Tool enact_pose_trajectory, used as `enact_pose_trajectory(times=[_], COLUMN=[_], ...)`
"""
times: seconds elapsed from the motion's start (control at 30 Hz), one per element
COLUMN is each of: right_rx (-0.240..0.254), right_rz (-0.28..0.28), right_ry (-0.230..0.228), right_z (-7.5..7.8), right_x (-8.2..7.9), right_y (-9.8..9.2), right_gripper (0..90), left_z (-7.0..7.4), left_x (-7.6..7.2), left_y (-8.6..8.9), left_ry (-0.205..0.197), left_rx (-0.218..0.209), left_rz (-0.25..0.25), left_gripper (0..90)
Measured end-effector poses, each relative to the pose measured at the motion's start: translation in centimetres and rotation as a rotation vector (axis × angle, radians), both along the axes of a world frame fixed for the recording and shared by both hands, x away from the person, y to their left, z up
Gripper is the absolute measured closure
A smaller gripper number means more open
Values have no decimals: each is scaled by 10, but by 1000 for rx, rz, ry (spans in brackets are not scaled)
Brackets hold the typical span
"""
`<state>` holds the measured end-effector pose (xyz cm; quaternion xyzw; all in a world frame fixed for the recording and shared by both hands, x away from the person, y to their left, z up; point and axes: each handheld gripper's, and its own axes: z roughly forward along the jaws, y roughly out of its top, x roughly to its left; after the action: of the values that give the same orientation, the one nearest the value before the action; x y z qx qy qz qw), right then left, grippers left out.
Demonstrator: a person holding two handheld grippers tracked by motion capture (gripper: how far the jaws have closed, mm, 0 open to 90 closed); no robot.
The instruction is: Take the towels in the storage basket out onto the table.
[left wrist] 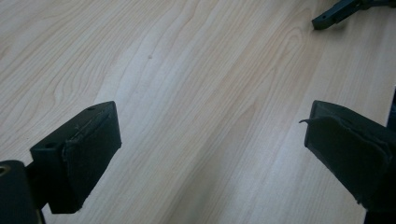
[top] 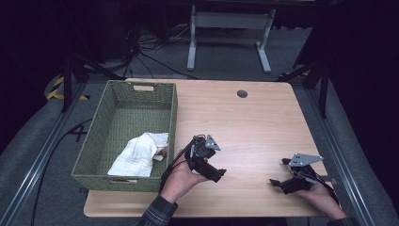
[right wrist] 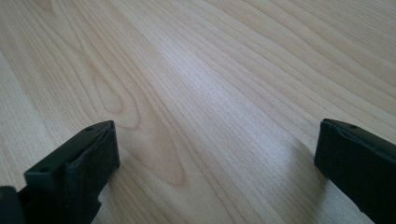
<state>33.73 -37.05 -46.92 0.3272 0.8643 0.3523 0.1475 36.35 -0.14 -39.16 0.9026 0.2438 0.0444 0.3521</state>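
i've got the left gripper low over the wooden table, sitting at about seven o'clock from the table's middle, cradled in the left hand with a plaid sleeve trailing off the near edge. in the left gripper view its jaws stand wide apart, bare wood grain between the pads, nothing held. one pad on the far side looks a little frayed at its edge.

right gripper is down at about five o'clock, near the table's front right corner, held in the right hand, grey three-cornered plate on top. in the right gripper view the jaws are spread wide too, just tabletop running between them, nothing gripped. it looks to be resting on or just above the surface; i can't tell which.

the two grippers are well apart, pointing roughly toward each other. in the left gripper view i can see a dark tip of the right gripper up at one o'clock.

the white cloth lies crumpled inside the green woven basket, in the near right part of it, close against the right wall. the basket sits on the table's left side, at nine o'clock from the middle. the left gripper is just beside the basket's right wall, at about four o'clock from the cloth, not touching it.

a small round grommet sits at twelve o'clock near the far edge.
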Motion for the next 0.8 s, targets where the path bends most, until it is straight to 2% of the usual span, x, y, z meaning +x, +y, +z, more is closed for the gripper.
enact_pose_trajectory(times=[0.2, 0.23, 0.4, 0.8], right_rx=[-1, -1, 0, -1], right_rz=[0, 0, 0, 0], right_ry=[0, 0, 0, 0], right_z=[0, 0, 0, 0], right_x=[0, 0, 0, 0], right_y=[0, 0, 0, 0], right_gripper=[2, 2, 2, 2], left_z=[8, 9, 11, 27], left_x=[2, 3, 7, 14], left_y=[1, 2, 6, 13], left_ry=[3, 3, 11, 8], left_rx=[17, 4, -7, -6], left_rz=[-26, -23, -40, -66], left_gripper=[42, 43, 49, 71])
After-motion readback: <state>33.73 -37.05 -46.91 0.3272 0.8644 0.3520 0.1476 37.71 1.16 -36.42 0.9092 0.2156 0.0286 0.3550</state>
